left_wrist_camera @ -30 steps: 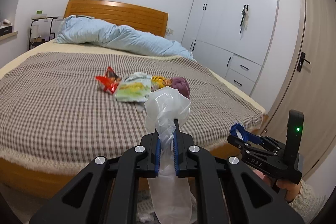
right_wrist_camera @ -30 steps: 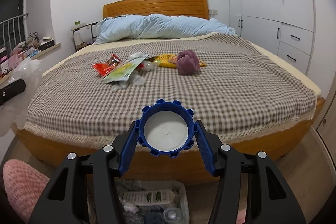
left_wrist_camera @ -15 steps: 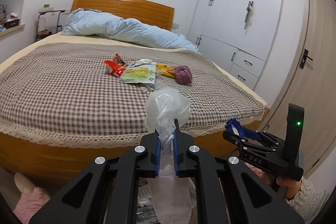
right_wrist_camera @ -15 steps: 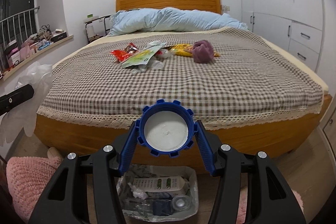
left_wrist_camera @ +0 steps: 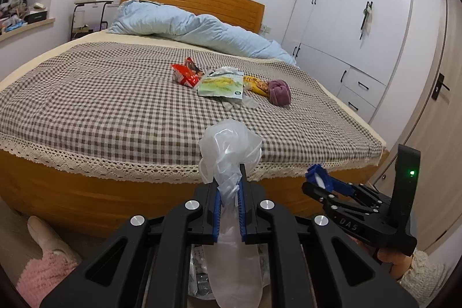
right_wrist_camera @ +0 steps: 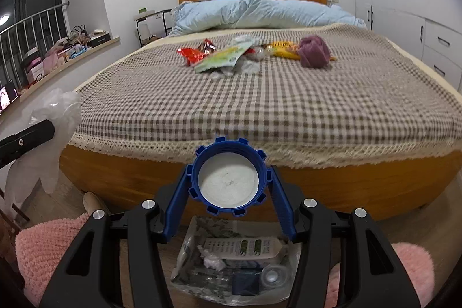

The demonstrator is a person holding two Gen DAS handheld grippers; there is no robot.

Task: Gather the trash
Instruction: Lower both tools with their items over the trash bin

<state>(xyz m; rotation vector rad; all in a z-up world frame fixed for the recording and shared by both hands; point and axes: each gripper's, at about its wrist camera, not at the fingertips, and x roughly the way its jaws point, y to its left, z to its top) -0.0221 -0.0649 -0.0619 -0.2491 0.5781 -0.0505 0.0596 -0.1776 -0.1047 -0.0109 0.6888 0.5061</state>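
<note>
Blue cap (right_wrist_camera: 228, 176) clamped, right tool (right_wrist_camera: 228, 184) tilted down | left tool (left_wrist_camera: 229, 202) pinches plastic glove (left_wrist_camera: 229, 152), likely

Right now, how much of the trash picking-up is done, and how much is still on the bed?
Some is done: the bin bag on the floor already holds a carton and scraps. In hand: the left gripper pinches a crumpled clear plastic glove, and the right gripper holds a blue cap above the bag. Left on the bed: a red wrapper, a green packet, a yellow wrapper and clear plastic.
</note>
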